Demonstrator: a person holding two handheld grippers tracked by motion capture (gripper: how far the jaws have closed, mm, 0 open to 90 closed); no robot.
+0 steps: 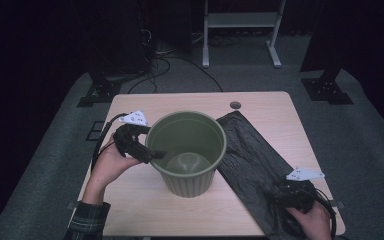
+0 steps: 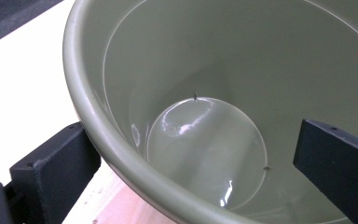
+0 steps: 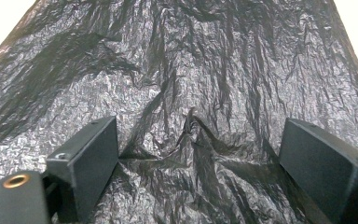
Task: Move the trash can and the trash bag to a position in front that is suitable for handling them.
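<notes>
A round olive-green plastic bin (image 1: 186,150) stands upright and empty at the middle of the light wooden table (image 1: 140,205). My left gripper (image 1: 155,154) is at its left rim, open. In the left gripper view the rim (image 2: 102,135) passes between the jaws, one outside and one inside the bin, neither pressing on it. A crinkled black plastic bag (image 1: 252,155) lies flat to the right of the bin, running to the table's front edge. My right gripper (image 1: 280,192) rests on its near end, open. A raised crease of the bag (image 3: 191,135) sits between its jaws.
A small round hole (image 1: 235,105) is in the table top behind the bin. Beyond the table stand a white frame (image 1: 240,30), loose cables (image 1: 165,65) on the grey floor, and black stand bases (image 1: 97,92) at both back corners.
</notes>
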